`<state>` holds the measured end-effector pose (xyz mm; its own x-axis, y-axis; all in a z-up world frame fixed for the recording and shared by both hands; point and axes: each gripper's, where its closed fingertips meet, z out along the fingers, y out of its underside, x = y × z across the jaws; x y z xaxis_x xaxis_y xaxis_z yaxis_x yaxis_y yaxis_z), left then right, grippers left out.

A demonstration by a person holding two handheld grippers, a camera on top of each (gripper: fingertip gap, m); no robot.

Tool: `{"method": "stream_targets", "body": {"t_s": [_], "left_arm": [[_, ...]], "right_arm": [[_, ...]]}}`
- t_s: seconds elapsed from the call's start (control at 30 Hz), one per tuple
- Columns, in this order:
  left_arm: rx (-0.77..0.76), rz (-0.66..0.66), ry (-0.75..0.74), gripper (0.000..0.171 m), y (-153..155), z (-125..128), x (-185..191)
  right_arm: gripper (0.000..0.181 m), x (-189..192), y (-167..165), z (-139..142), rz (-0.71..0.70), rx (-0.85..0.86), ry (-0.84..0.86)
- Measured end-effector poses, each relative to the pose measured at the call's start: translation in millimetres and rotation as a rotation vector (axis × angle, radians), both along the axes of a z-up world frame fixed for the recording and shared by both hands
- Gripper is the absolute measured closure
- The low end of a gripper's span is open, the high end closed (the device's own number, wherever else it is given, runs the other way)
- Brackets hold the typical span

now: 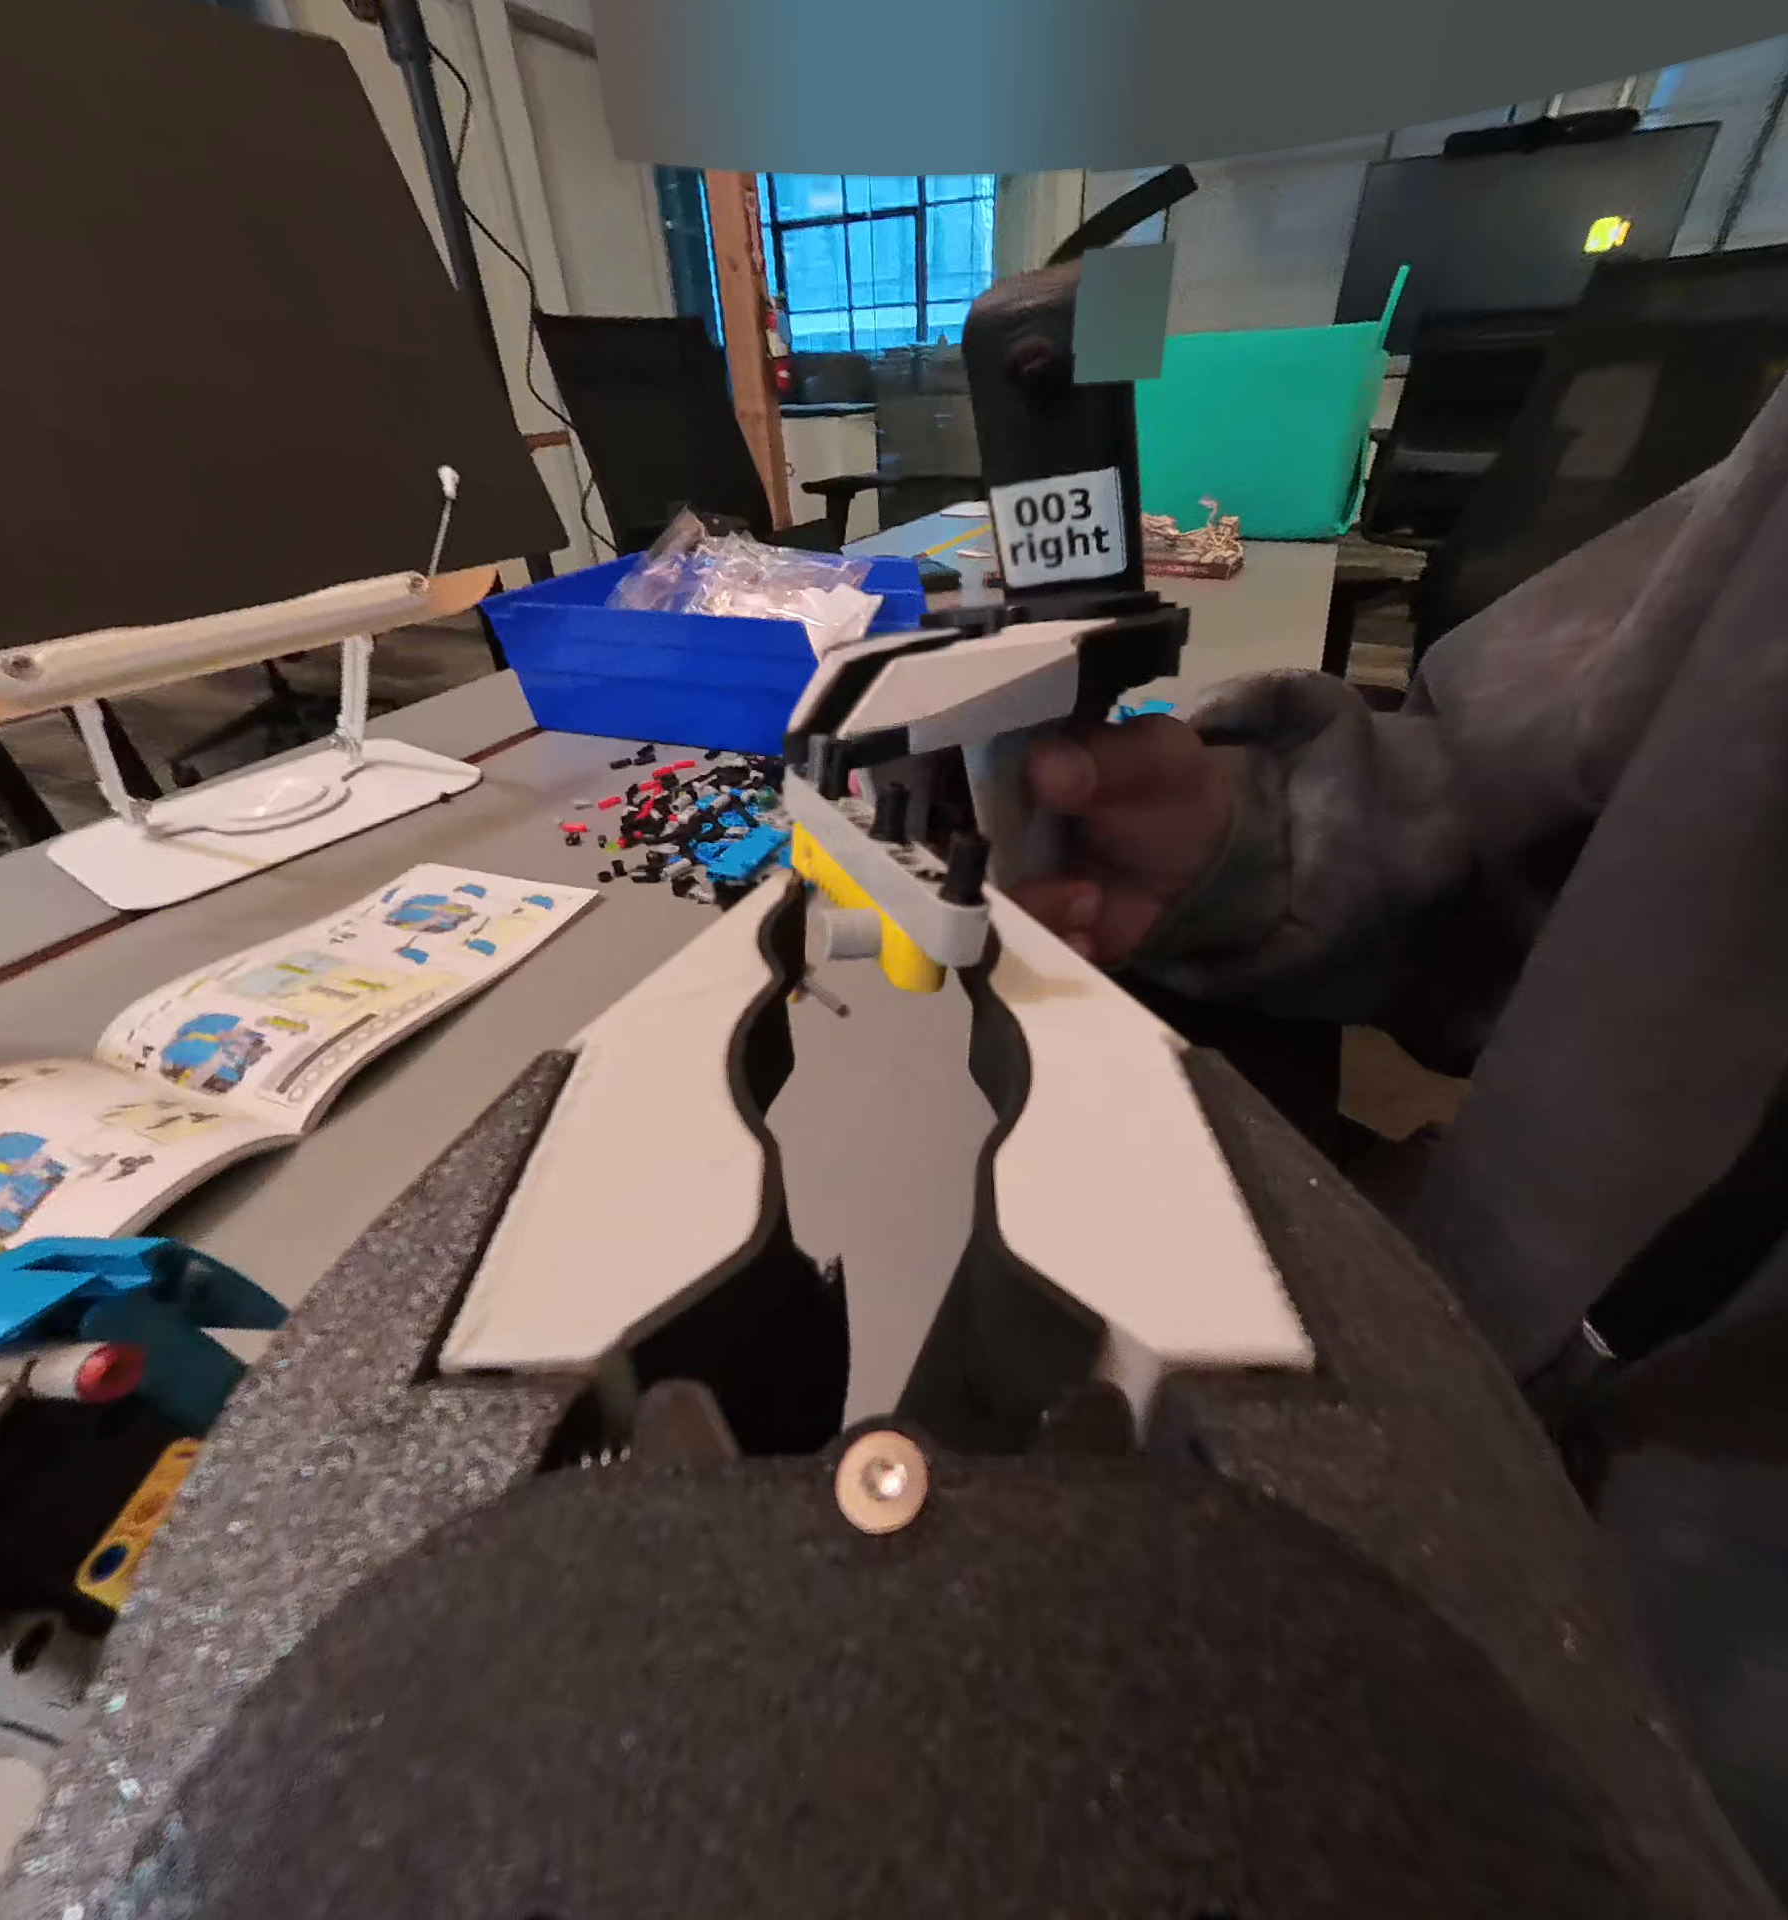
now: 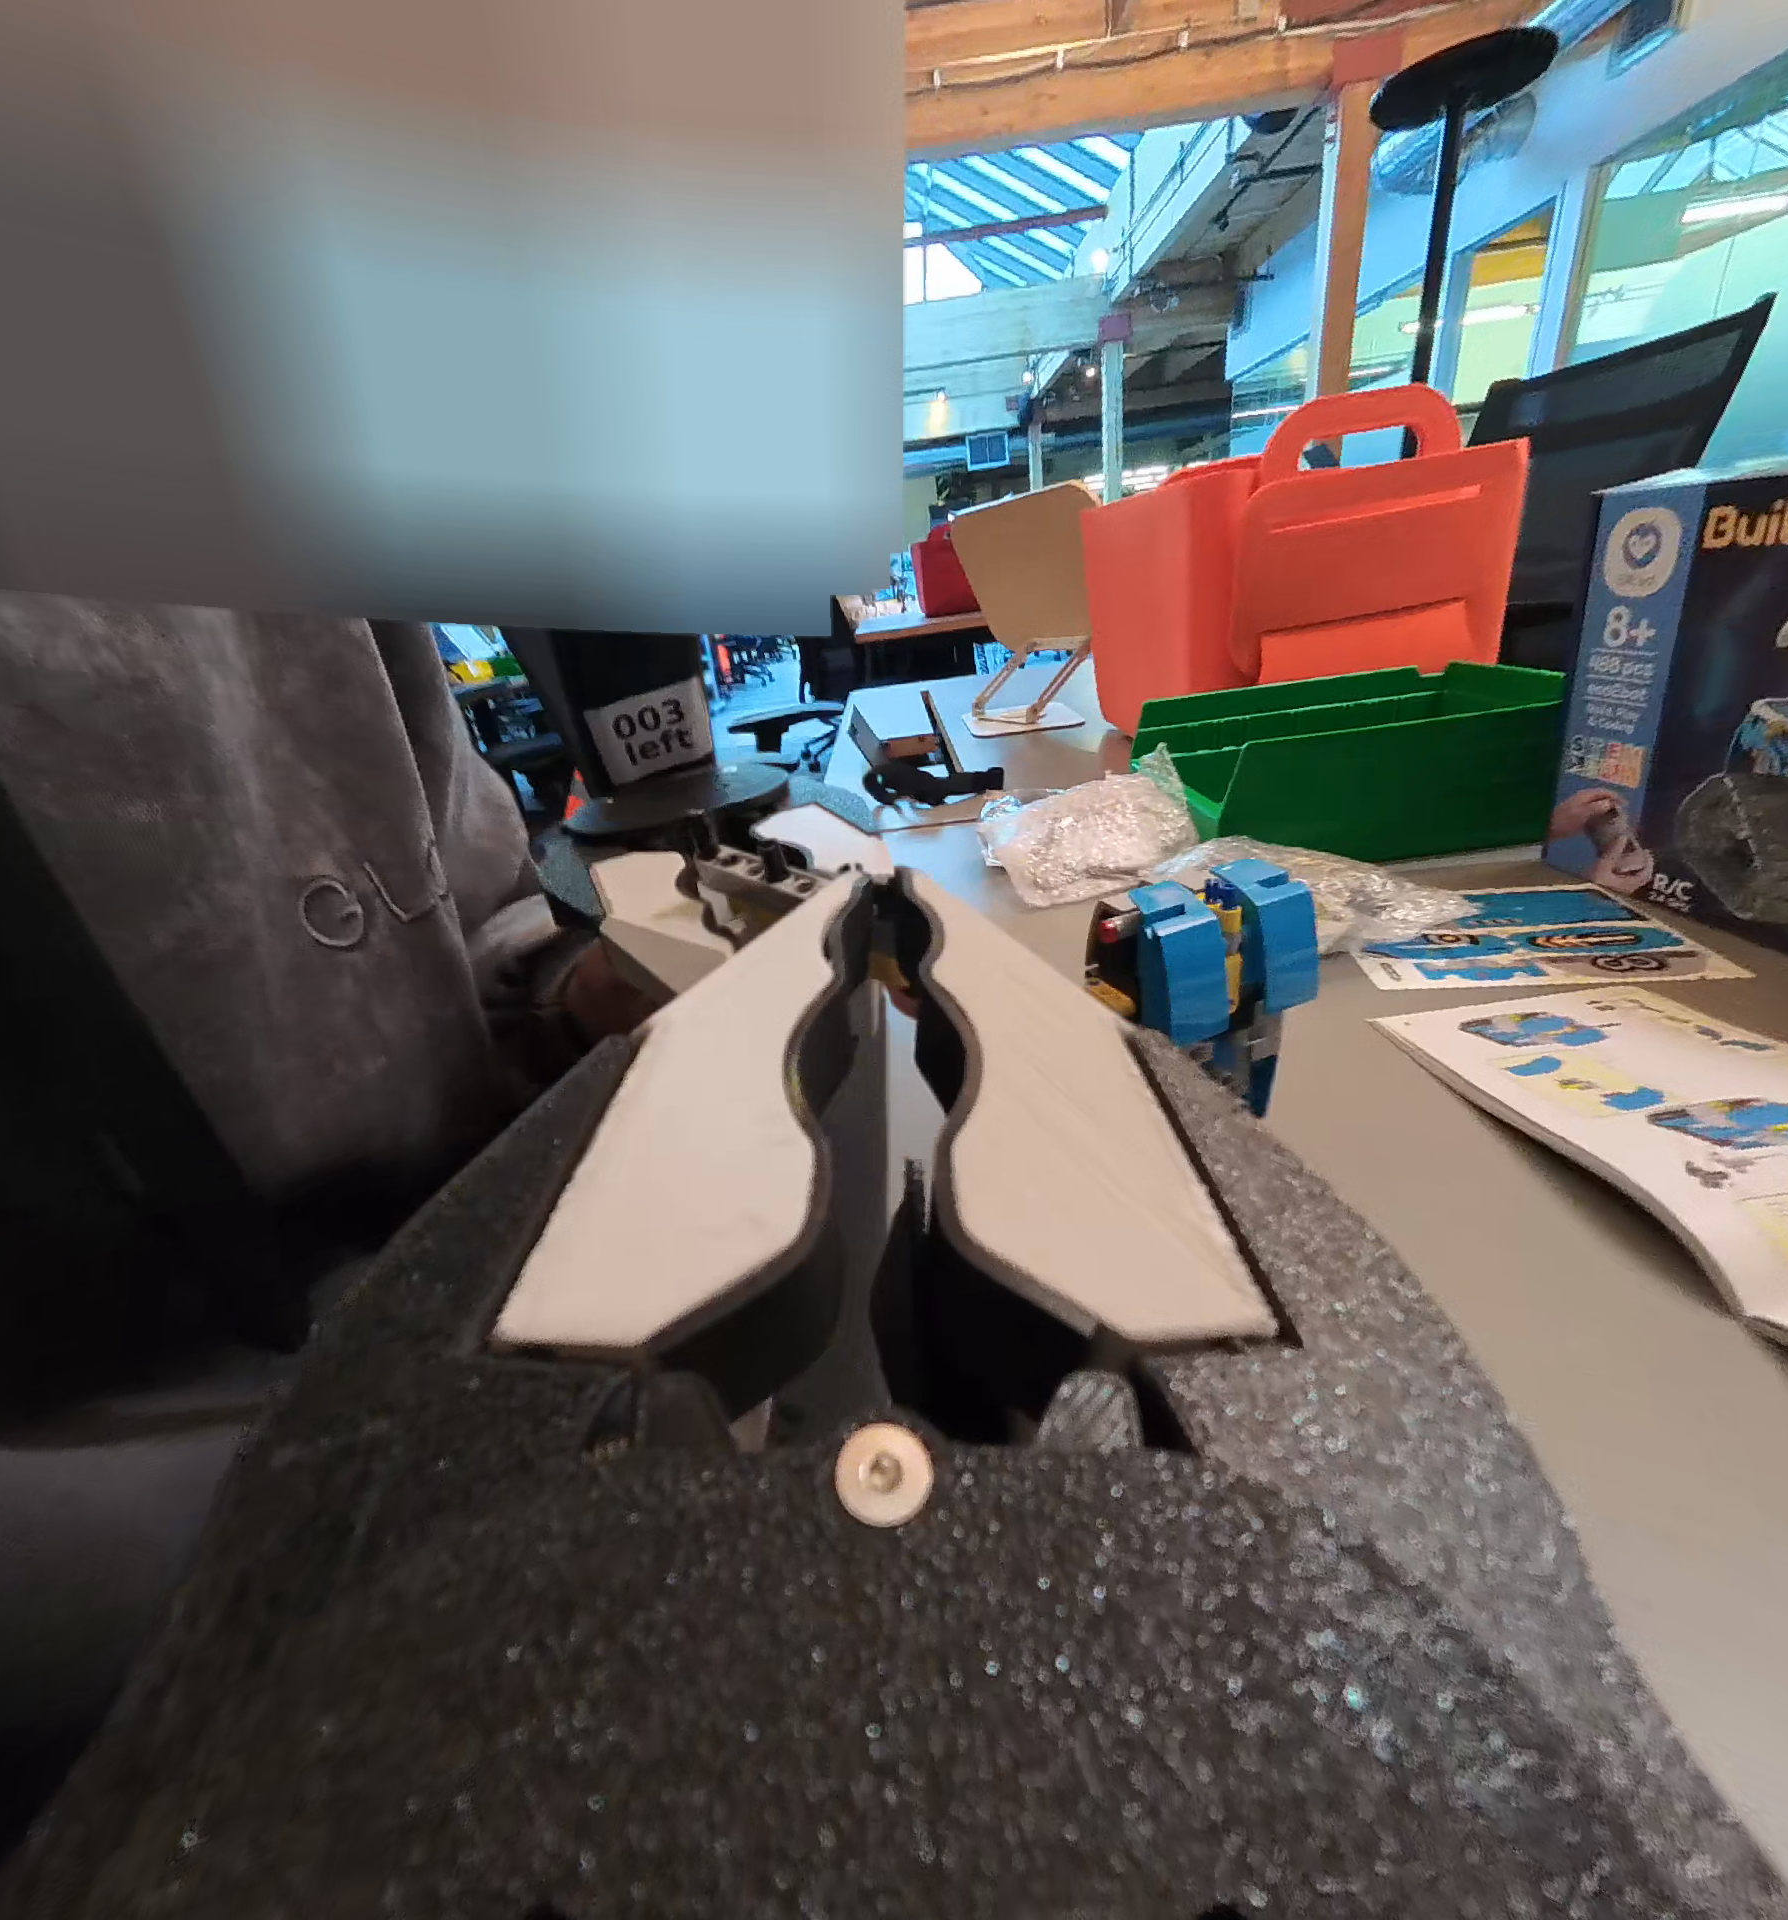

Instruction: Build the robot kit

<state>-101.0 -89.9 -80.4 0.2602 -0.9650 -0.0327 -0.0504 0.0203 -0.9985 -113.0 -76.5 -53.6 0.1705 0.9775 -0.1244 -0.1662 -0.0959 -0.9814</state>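
My left gripper (image 1: 885,914) is shut on a small brick assembly (image 1: 900,883), a grey beam with black pins on a yellow block, held above the grey table (image 1: 474,1122). My right gripper (image 1: 812,753) comes in from the right, held by a hand (image 1: 1118,821), and its tips are closed at the far end of that assembly. In the right wrist view my right gripper (image 2: 882,896) is nearly shut on a dark and yellow bit of the assembly (image 2: 755,868). The left gripper (image 2: 744,878) grips it from the other side.
An open instruction booklet (image 1: 277,1018) lies left, with a pile of small loose pieces (image 1: 682,821) and a blue bin (image 1: 661,665) behind. A blue and yellow part-built model (image 2: 1222,966), plastic bags (image 2: 1077,831), a green bin (image 2: 1389,769), an orange bag (image 2: 1285,582) and a printed box (image 2: 1721,707) stand nearby. My left and right fingertips are right by each other.
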Motion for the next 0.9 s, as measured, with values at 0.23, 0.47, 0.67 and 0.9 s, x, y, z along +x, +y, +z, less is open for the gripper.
{"method": "stream_targets", "body": {"t_s": [0.23, 0.47, 0.67, 0.9], "left_arm": [[0.004, 0.049, -0.092, 0.171, 10, 9, -7], [-0.002, 0.036, -0.135, 0.147, 9, 11, -5], [-0.044, 0.109, -0.200, 0.131, 20, 17, -6], [-0.042, 0.106, -0.190, 0.164, 20, 19, -5]], "right_arm": [[0.178, 1, 2, 4, 0.126, -0.233, 0.154], [0.178, 5, 9, 4, 0.143, -0.322, 0.206], [0.178, 5, 14, 0, 0.113, -0.343, 0.201], [0.177, 0, 12, -4, 0.093, -0.313, 0.158]]}}
